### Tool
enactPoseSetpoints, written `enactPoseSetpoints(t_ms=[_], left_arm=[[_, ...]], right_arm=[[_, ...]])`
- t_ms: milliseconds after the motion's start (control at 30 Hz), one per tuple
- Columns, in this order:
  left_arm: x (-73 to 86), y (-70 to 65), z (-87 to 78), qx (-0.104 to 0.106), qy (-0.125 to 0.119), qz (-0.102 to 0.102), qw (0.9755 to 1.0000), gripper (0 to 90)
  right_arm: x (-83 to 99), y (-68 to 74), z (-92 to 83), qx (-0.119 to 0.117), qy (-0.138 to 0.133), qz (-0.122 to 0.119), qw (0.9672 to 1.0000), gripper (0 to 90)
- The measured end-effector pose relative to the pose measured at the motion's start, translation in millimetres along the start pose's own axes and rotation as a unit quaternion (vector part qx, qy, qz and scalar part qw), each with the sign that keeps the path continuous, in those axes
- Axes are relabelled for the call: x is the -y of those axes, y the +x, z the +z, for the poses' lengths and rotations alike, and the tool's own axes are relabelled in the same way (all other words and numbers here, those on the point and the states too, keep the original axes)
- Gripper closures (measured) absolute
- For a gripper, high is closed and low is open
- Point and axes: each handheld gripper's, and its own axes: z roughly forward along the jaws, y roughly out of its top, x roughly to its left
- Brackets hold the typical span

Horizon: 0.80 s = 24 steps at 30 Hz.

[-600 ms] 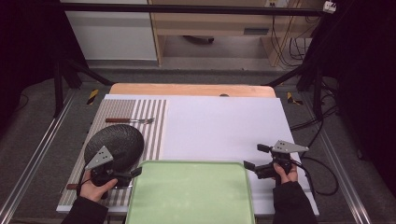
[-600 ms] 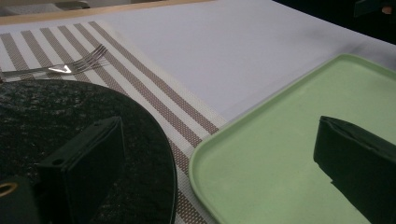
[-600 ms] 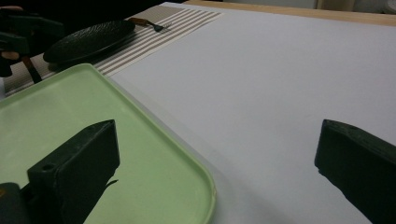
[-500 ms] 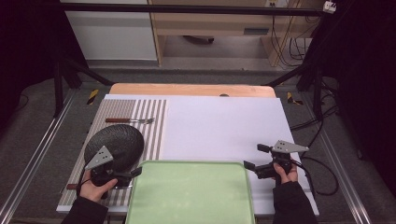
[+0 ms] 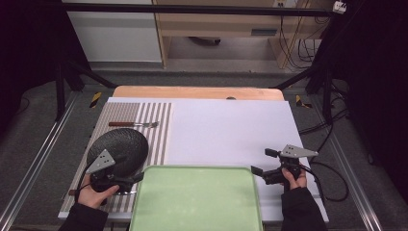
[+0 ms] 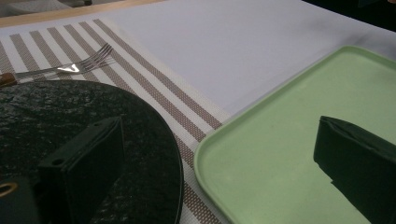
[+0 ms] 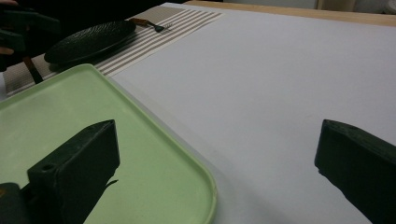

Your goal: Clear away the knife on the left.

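A pale green tray (image 5: 197,199) lies at the table's near edge, in the middle. Left of it, a black textured plate (image 5: 120,147) rests on a striped placemat (image 5: 156,127). A wooden-handled fork (image 5: 133,124) lies on the mat beyond the plate. My left gripper (image 5: 135,180) is open and empty at the plate's near side. In the left gripper view one jaw hangs over the plate (image 6: 70,116) and the other over the tray (image 6: 280,154). My right gripper (image 5: 262,162) is open and empty at the tray's far right corner (image 7: 140,154).
A white sheet (image 5: 231,130) covers the table right of the mat, with a wooden edge (image 5: 192,92) behind it. A brown handle (image 5: 72,192) pokes out near the left hand. Metal rails and cables run on the floor at both sides.
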Motion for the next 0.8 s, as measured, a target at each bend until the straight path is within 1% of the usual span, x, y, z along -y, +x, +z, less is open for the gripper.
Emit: enactPoseSetpoints(t_ms=[33, 133, 200, 233, 300, 333, 367, 400, 433, 467, 633, 733, 767, 800], left_arm=[[-0.8, 0.9, -2.9, -0.005, 0.008, 0.005, 0.9999, 1.8], [-1.5, 2.2, -6.4, -0.004, 0.014, 0.008, 0.9999, 1.8], [-1.7, 4.4, -11.5, -0.005, 0.024, 0.013, 0.9996, 1.8], [-1.7, 4.4, -11.5, -0.005, 0.024, 0.013, 0.9996, 1.8], [-1.1, 6.5, -15.4, -0.006, 0.043, 0.017, 0.9989, 1.8], [-1.1, 6.5, -15.4, -0.006, 0.043, 0.017, 0.9989, 1.8], [-0.6, 7.3, -17.7, -0.007, 0.052, 0.022, 0.9984, 1.7], [-0.6, 7.3, -17.7, -0.007, 0.052, 0.022, 0.9984, 1.7], [-0.7, 7.6, -19.2, -0.007, 0.058, 0.023, 0.998, 1.7], [-0.8, 7.8, -21.4, -0.013, 0.065, 0.029, 0.9974, 1.4], [-0.9, 9.0, -26.9, -0.019, 0.07, 0.034, 0.9968, 1.4], [-0.3, 11.1, -31.2, -0.022, 0.072, 0.032, 0.9967, 1.4], [0.2, 12.4, -34.6, -0.03, 0.077, 0.034, 0.996, 1.4], [0.2, 12.4, -34.6, -0.03, 0.077, 0.034, 0.996, 1.4]], right_arm=[[-0.1, 0.1, 0.1, 0.001, 0.001, 0.0, 1.0, 0.2], [-0.4, 0.2, 0.1, 0.002, 0.002, -0.002, 1.0, 0.2], [-0.3, 0.6, 0.4, 0.001, 0.002, -0.001, 1.0, 0.2], [-0.3, 0.6, 0.4, 0.001, 0.002, -0.001, 1.0, 0.2], [-0.2, 0.9, 1.0, 0.001, 0.002, -0.002, 1.0, 0.2], [-0.2, 0.9, 1.0, 0.001, 0.002, -0.002, 1.0, 0.2], [-0.3, 0.8, 0.9, 0.001, 0.002, -0.003, 1.0, 0.3], [-0.3, 0.8, 0.9, 0.001, 0.002, -0.003, 1.0, 0.3], [-0.2, 0.9, 0.9, 0.002, 0.003, -0.003, 1.0, 0.3], [-0.1, 1.2, 1.0, 0.001, 0.004, -0.002, 1.0, 0.2], [-0.2, 1.2, 1.1, 0.001, 0.004, -0.002, 1.0, 0.2], [-0.2, 1.2, 0.9, 0.001, 0.003, -0.002, 1.0, 0.2], [-0.2, 1.1, 1.1, 0.001, 0.005, -0.002, 1.0, 0.2], [-0.2, 1.1, 1.1, 0.001, 0.005, -0.002, 1.0, 0.2]])
